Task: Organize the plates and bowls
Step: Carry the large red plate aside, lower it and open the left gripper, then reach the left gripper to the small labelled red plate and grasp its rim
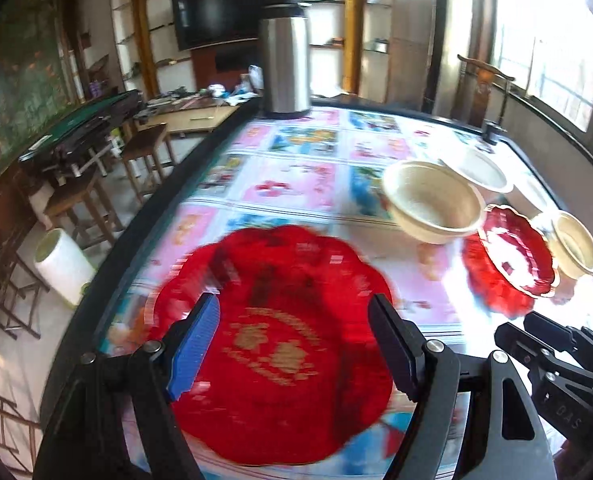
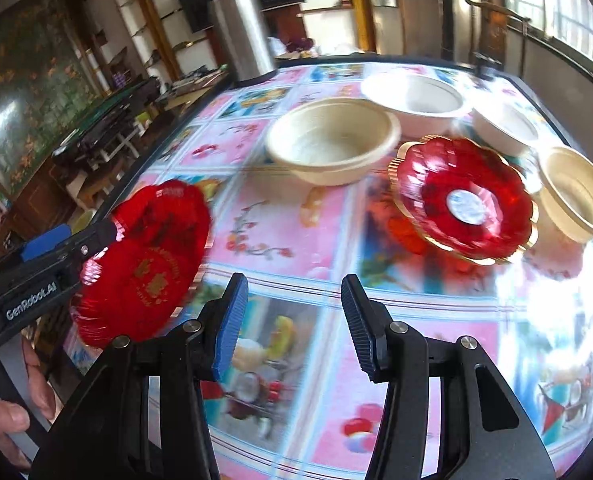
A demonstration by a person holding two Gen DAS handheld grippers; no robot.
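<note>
Two claws show, both with fingers spread; the left claw (image 1: 294, 340) stands wide over a red plate (image 1: 272, 340) with gold lettering, which lies below and between its fingers (the blur hides whether a finger touches it, though in the right wrist view the left claw (image 2: 96, 242) reaches to the plate's far left rim); the right claw (image 2: 290, 320) is also wide, holding nothing, its blue pads over the bare patterned tablecloth (image 2: 288, 240). In that view the red plate (image 2: 148, 264) sits at the near left edge of the table, tilted toward the camera; a hand (image 2: 4, 420) grips the left tool at the lower left corner. Outward and to the right lies a second red plate (image 2: 462, 200), scalloped with a gold rim and a pale disc at its centre; just beside it on the right stands a small cream bowl (image 2: 576, 196). Farther off, a large cream bowl (image 2: 332, 140) sits near the middle of the table; behind it a white bowl (image 2: 414, 98), and to the right of that a smaller white bowl (image 2: 504, 124). At the far left of the table stands a tall steel flask (image 2: 240, 28); beyond it, shelves and a dark television (image 1: 232, 10).
</note>
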